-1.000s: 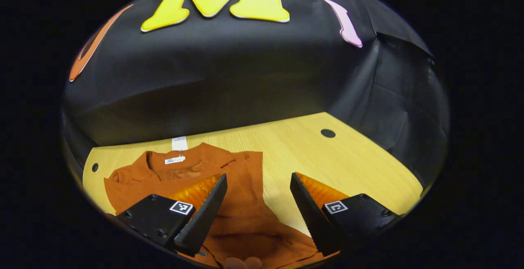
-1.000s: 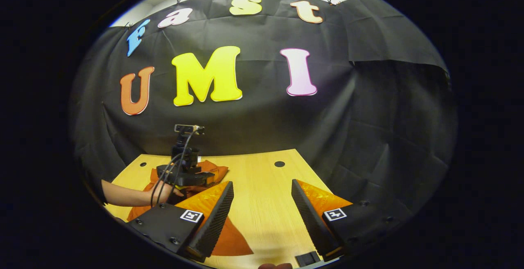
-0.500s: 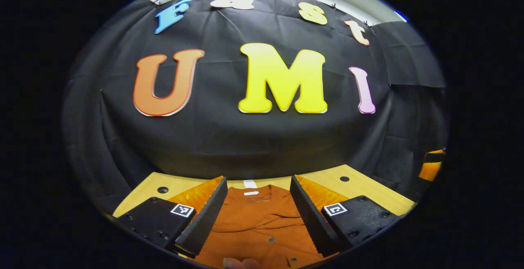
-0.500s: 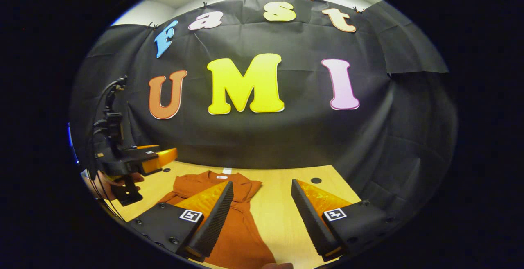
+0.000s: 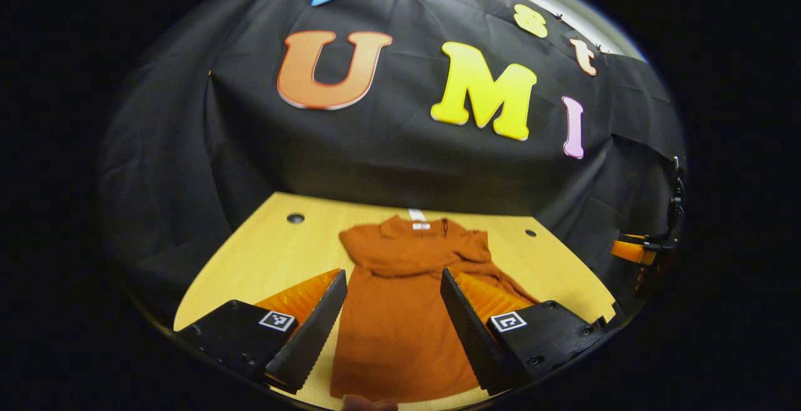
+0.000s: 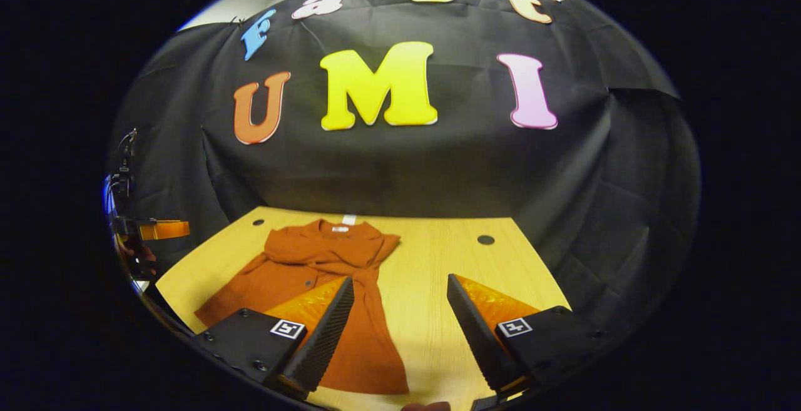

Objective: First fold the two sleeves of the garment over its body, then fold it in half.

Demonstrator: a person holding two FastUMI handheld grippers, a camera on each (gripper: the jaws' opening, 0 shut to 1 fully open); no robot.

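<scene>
Garment [image 5: 407, 301], rust-orange, lies flat on the wooden table [image 5: 275, 254], collar toward the booth wall, both sleeves folded across the chest, hem toward the near edge. Left gripper [image 5: 393, 329] hangs above the lower body, jaws wide, holding nothing. Right gripper [image 6: 399, 334] hangs just right of the garment over bare table, jaws wide, empty. Sleeve overlap looks creased; layering unclear.

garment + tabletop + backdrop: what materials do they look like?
Garment: rust-orange soft cloth, matte, likely a knit or woven fabric; it lies limp with folds near the collar. Tabletop: light wood-grain surface, smooth with slight sheen; could be laminate rather than solid wood. Backdrop: thin black cloth, matte, creased and sagging.
</scene>
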